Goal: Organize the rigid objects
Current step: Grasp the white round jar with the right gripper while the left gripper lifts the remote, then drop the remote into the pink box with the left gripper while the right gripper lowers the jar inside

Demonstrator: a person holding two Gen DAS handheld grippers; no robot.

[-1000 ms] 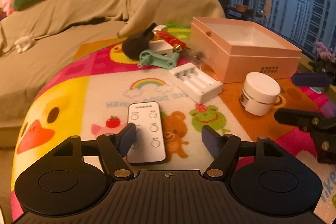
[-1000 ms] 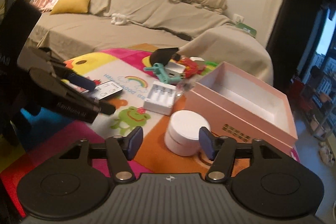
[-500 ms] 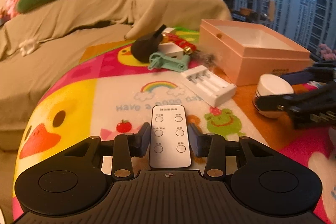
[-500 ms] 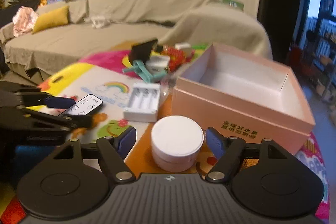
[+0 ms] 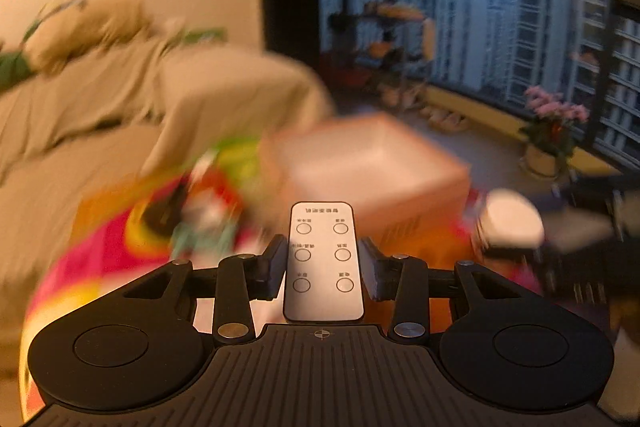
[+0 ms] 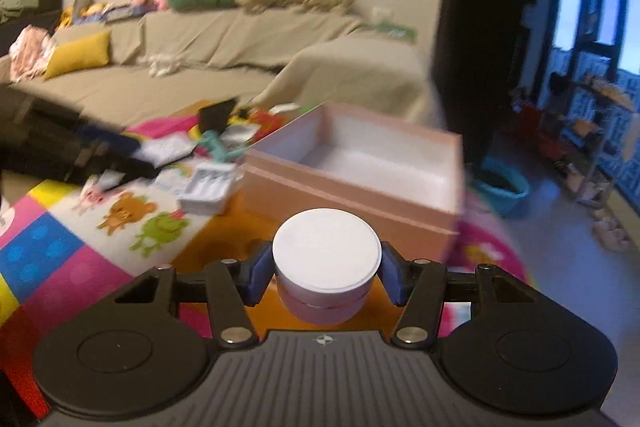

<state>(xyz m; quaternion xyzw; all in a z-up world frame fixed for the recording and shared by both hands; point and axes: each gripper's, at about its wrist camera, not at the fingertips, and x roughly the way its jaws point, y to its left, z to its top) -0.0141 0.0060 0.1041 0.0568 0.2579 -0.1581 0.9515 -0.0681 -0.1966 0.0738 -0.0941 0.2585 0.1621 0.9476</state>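
Left claw (image 5: 324, 263) clamped on the remote (image 5: 323, 261) — right claw (image 6: 326, 277) closing on the white jar (image 6: 326, 263).
Both are lifted off the tabletop (image 6: 60, 255); the open pink box (image 6: 360, 167) sits at twelve o'clock beyond the jar.

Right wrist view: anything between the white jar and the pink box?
No object: only bare orange mat shows between the jar, gripped in the right tongs, and the box behind it.

Smooth matt plastic remote (image 5: 323, 263) (jar (image 6: 326, 259) likewise), pink cardboard box (image 6: 352, 183).
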